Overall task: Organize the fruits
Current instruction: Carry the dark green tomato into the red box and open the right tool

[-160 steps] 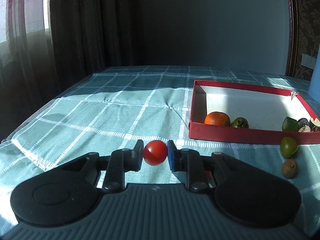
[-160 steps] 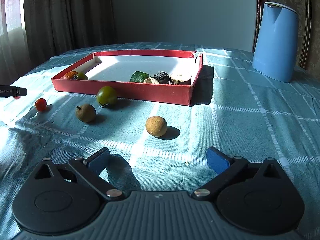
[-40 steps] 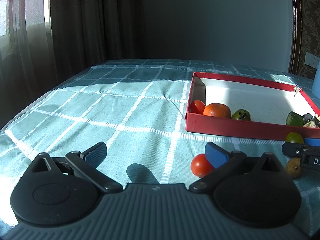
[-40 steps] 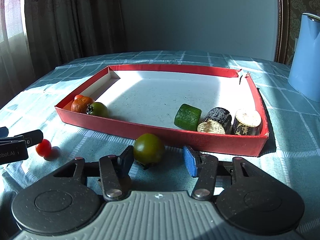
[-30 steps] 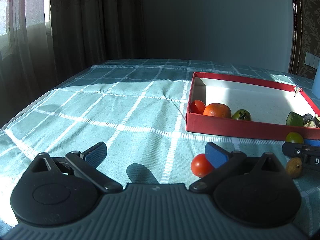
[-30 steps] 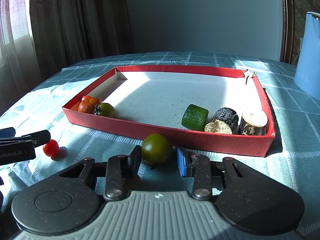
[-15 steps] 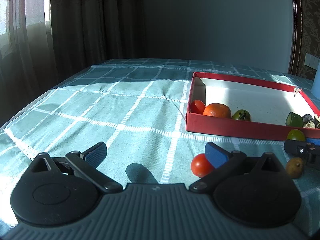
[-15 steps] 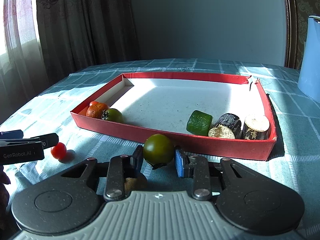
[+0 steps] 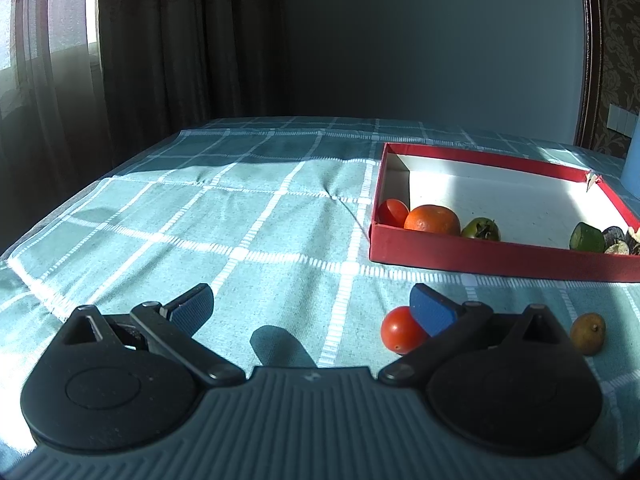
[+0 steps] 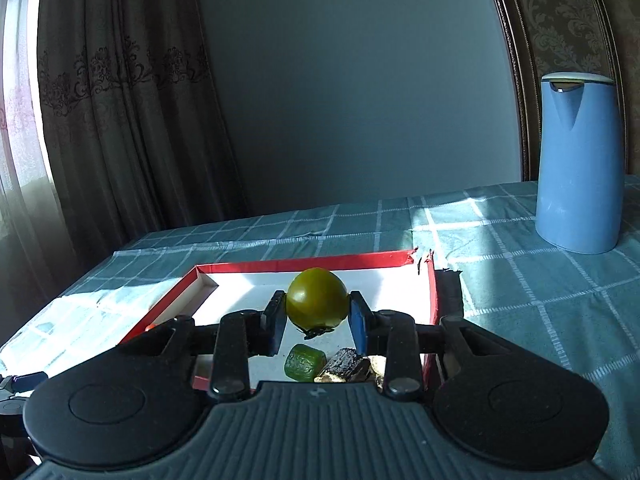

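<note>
My right gripper is shut on a green tomato and holds it in the air above the red box. Below it in the box lie a green chunk and dark eggplant pieces. My left gripper is open and low over the checked cloth. A red cherry tomato lies on the cloth beside its right finger. In the left wrist view the red box holds a red tomato, an orange and a green fruit.
A small brown fruit lies on the cloth right of the left gripper. A tall blue jug stands at the back right. Dark curtains hang behind the table's left side. The table edge runs along the left.
My right gripper has closed on the green tomato and lifted it from the cloth to above the box. It has left the left wrist view. My left gripper has stayed put.
</note>
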`<state>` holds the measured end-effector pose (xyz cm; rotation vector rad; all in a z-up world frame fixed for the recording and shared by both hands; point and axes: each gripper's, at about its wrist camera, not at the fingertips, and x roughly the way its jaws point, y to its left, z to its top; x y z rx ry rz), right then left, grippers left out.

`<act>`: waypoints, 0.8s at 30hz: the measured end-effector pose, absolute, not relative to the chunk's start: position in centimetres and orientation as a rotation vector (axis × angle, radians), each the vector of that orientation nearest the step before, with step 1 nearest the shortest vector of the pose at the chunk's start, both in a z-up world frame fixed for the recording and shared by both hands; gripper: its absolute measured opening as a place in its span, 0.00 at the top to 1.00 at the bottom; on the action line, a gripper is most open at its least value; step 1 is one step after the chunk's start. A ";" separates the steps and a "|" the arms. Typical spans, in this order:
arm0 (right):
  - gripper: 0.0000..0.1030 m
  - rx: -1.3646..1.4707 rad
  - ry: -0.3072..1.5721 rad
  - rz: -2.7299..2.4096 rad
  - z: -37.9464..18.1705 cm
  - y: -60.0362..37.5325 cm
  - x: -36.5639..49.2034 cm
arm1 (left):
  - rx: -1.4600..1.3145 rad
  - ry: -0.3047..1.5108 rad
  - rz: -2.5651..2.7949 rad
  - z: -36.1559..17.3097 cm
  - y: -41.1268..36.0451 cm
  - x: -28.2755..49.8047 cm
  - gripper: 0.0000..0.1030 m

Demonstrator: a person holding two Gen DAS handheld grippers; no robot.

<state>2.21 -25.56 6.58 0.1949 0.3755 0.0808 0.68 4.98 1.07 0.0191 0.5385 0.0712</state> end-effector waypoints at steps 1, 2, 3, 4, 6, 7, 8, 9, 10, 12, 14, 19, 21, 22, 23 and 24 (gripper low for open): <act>0.69 0.187 0.376 0.056 6.8 -26.4 2.7 | 0.019 0.539 0.071 1.1 5.0 0.7 0.00; 0.69 0.176 0.385 0.044 6.8 -26.8 3.2 | 0.019 0.539 0.071 1.1 5.0 0.7 0.00; 0.69 0.167 0.415 0.038 6.5 -27.4 4.0 | 0.019 0.539 0.071 1.1 5.0 0.7 0.00; 0.69 0.164 0.441 0.040 6.1 -27.8 4.5 | 0.019 0.539 0.070 1.1 5.0 0.7 0.00; 0.69 0.137 0.483 0.033 5.0 -28.2 5.2 | 0.018 0.540 0.068 1.1 5.0 0.7 0.00; 0.69 0.124 0.494 0.028 4.3 -28.3 5.5 | 0.018 0.540 0.068 1.1 5.0 0.8 0.00; 0.69 0.126 0.502 0.028 3.8 -28.5 5.8 | 0.018 0.540 0.068 1.0 5.0 0.8 0.00; 0.69 0.133 0.511 0.029 3.3 -28.6 6.1 | 0.019 0.539 0.069 1.1 5.0 0.7 0.00; 0.69 0.132 0.526 0.025 2.8 -28.7 6.6 | 0.019 0.538 0.070 1.1 4.9 0.7 0.00; 0.69 0.118 0.534 0.015 2.4 -28.6 7.4 | 0.021 0.538 0.069 1.0 4.9 0.8 0.00; 0.69 0.106 0.540 0.016 2.3 -28.5 8.4 | 0.020 0.538 0.070 1.0 4.9 0.8 0.00; 0.69 0.066 0.594 0.013 1.3 -27.9 10.7 | 0.020 0.537 0.071 1.0 4.9 0.8 0.00; 0.69 0.041 0.599 -0.001 0.7 -27.7 10.8 | 0.020 0.537 0.070 1.0 4.9 0.8 0.00; 0.69 0.035 0.594 -0.003 0.6 -27.6 10.7 | 0.020 0.537 0.071 1.0 4.9 0.8 0.00; 0.69 0.030 0.596 -0.007 0.6 -27.5 10.6 | 0.020 0.537 0.070 0.9 4.9 0.8 0.00; 0.69 0.013 0.592 -0.013 0.6 -27.3 10.5 | 0.019 0.536 0.072 0.9 5.0 0.8 0.00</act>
